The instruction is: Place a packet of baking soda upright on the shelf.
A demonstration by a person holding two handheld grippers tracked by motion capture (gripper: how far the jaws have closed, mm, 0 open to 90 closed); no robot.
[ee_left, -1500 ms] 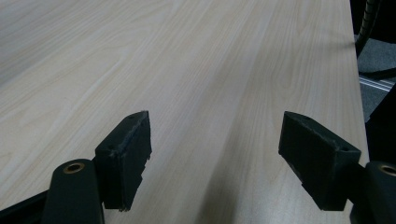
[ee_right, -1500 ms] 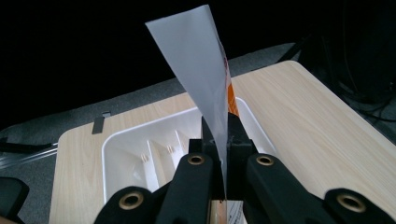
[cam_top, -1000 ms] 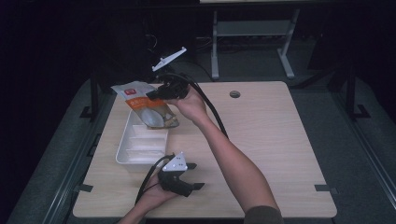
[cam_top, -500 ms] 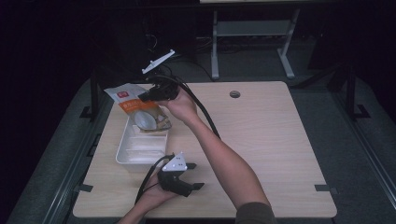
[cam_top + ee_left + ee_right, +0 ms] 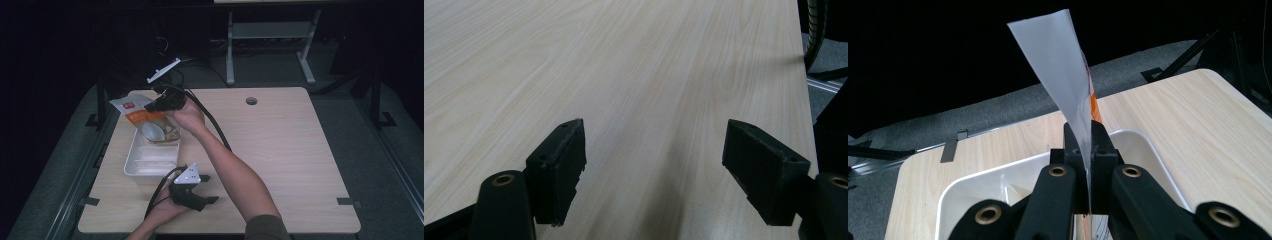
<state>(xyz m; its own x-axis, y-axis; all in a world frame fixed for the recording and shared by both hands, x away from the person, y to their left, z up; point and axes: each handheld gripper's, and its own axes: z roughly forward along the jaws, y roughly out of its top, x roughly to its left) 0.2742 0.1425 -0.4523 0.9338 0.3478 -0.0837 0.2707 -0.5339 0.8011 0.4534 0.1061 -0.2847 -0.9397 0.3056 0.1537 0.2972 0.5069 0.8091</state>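
A snack bag (image 5: pixel 140 117), white and orange with a clear lower part, hangs tilted over the far end of a white divided tray (image 5: pixel 131 165) at the table's left side. My right gripper (image 5: pixel 154 106) is shut on the bag's edge. In the right gripper view the jaws of that gripper (image 5: pixel 1083 145) pinch the white film of the bag (image 5: pixel 1058 75), and the tray (image 5: pixel 973 192) lies just below. My left gripper (image 5: pixel 211 189) rests near the table's front edge, right of the tray. Its jaws stand wide open over bare wood, as the left gripper (image 5: pixel 654 150) view shows.
The wooden table (image 5: pixel 290 150) has a round cable hole (image 5: pixel 251 101) at the back. A thick black cable (image 5: pixel 212 127) trails from the right gripper along the forearm. A metal stand (image 5: pixel 270 30) sits on the floor behind the table.
My right gripper has carried the bag leftward and a little lower, towards the tray's far end. The left gripper has stayed put.
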